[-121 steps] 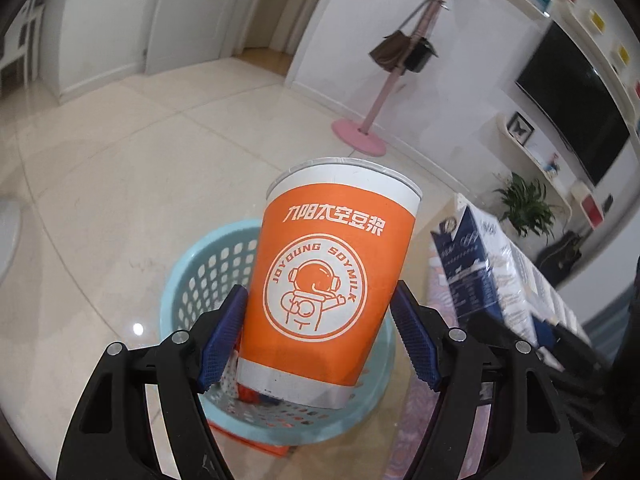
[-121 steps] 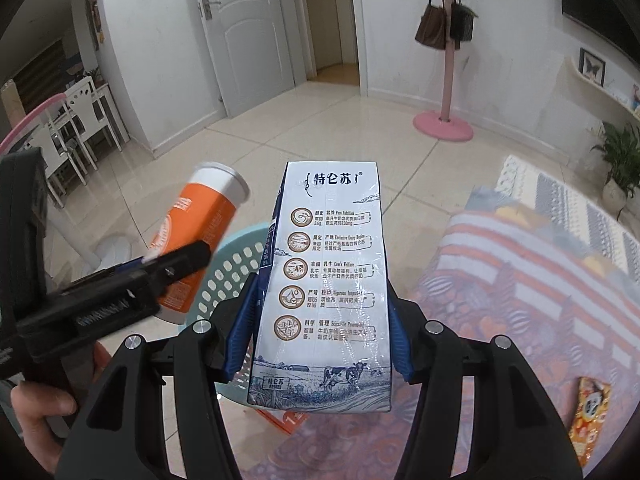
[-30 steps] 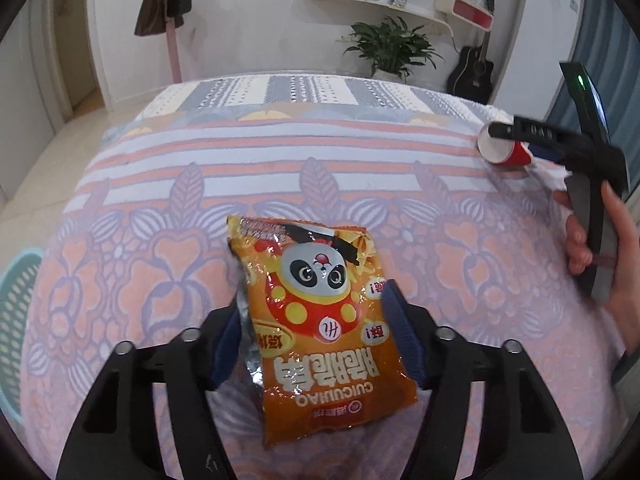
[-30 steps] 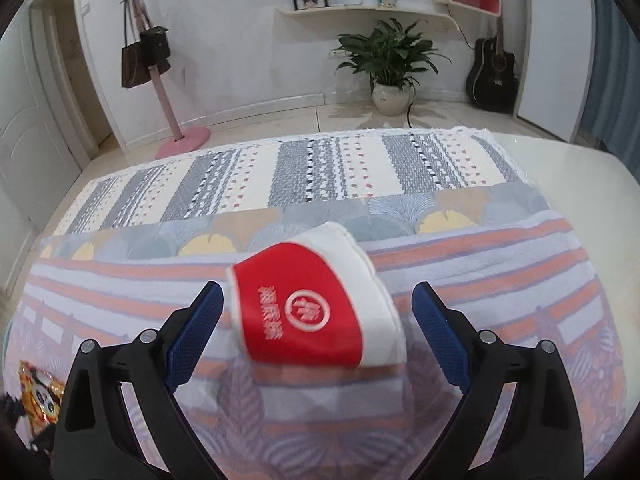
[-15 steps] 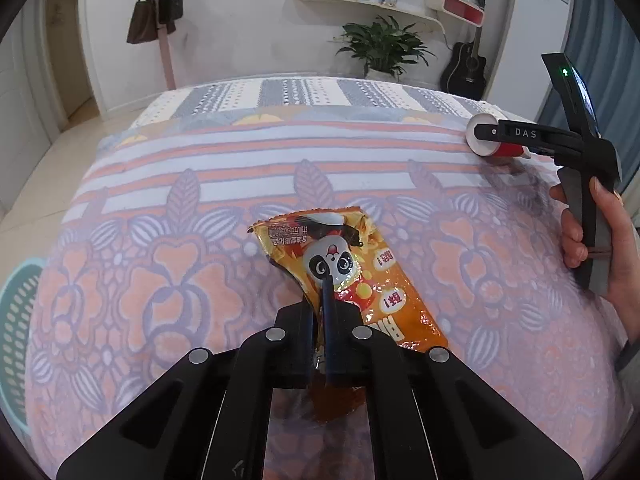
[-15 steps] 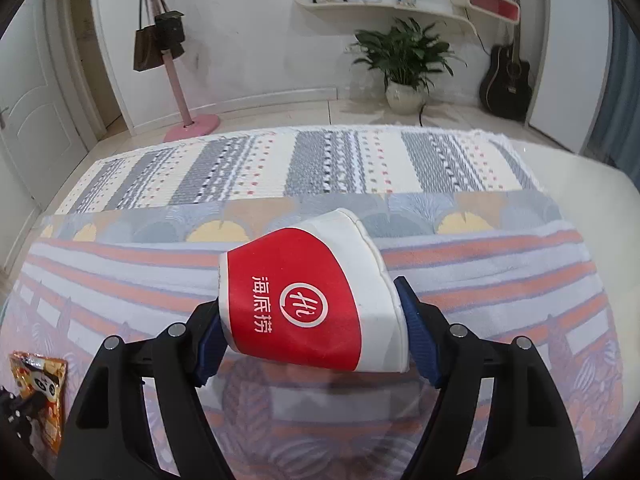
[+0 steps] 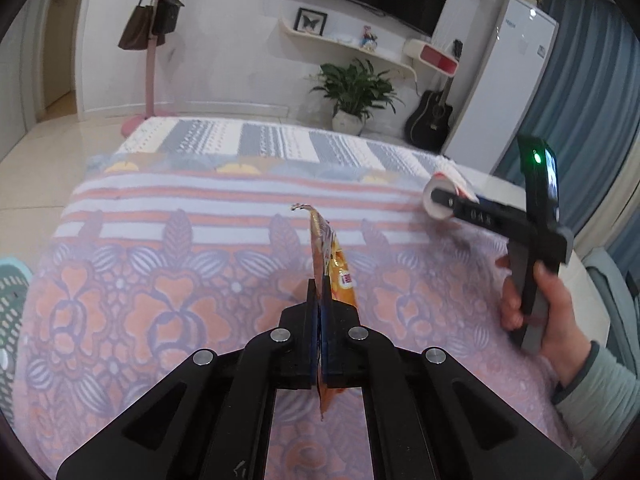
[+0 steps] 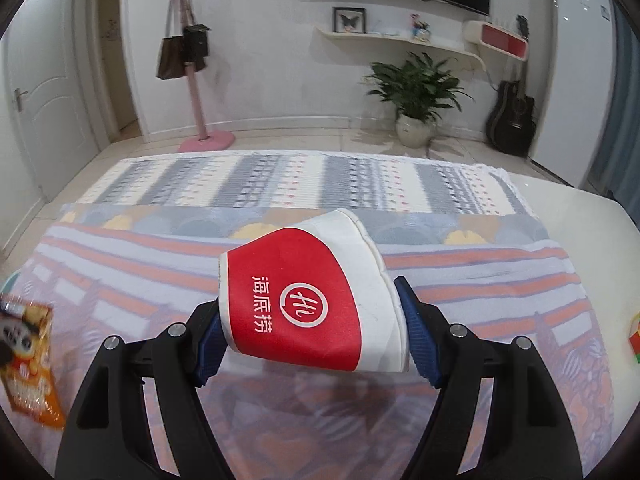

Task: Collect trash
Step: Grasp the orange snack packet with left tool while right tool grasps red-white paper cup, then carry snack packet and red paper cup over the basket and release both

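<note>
Left hand-held gripper [image 7: 320, 300] clenched on the snack bag [image 7: 334, 264] (edge-on); right hand-held gripper [image 8: 310, 330] grasping the red cup [image 8: 304, 296] sideways — basket [image 7: 10, 320] lies off the bed's left edge, nearer the left.

Orange snack bag [image 7: 338, 270] edge-on, pinched; red-white paper cup [image 8: 308, 300] sideways, clamped.
</note>
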The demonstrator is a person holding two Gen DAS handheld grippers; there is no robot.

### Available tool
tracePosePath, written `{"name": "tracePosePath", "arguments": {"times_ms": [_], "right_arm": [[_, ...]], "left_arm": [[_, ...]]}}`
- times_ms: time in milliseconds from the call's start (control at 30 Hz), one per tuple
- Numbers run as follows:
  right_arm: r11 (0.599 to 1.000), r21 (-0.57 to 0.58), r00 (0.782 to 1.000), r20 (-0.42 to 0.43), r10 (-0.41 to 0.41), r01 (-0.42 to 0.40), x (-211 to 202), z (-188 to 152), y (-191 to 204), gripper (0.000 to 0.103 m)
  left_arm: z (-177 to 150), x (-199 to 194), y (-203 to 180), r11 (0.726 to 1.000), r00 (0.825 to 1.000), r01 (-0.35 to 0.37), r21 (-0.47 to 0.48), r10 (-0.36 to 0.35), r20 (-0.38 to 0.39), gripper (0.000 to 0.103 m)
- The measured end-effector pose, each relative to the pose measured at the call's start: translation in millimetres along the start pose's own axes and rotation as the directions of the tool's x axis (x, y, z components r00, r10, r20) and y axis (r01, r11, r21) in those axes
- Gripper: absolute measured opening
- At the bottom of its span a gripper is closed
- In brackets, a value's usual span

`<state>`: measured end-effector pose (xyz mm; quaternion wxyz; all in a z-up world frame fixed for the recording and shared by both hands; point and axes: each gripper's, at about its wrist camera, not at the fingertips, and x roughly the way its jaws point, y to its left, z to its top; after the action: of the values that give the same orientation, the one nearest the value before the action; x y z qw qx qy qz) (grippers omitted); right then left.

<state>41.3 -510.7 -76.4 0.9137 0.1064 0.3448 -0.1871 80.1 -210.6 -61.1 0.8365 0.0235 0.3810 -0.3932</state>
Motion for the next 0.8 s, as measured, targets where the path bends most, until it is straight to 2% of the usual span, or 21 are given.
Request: {"name": "tracePosePath", "arguments": {"times_ms": [167,300,533,800], "right_arm": [[0.996,-0.05,0.996,0.048,0.078,-0.076,-26,8,41,0.071],[0.984,-0.103,0.983,0.097,0.154,-0.144,-49,23,84,0.071],[0.948,-0.194,0.951,0.129,0.28,-0.252,-77,41,166,0.071],[0.889,-0.247,0.902,0.101,0.419,-0.385,-91,42,261,0.071]], "left_arm": [[16,-23,23,0.999,0.998,-0.005,-0.046,0.008,0.065,0.0],[28,-44,46,0.995,0.992,-0.024,-0.095,0.036,0.121,0.0],[37,-89,101,0.975,0.967,-0.09,-0.204,0.134,0.215,0.0],[22,-138,173,0.932,0.937,-0.176,-0.317,0.257,0.236,0.0]]}}
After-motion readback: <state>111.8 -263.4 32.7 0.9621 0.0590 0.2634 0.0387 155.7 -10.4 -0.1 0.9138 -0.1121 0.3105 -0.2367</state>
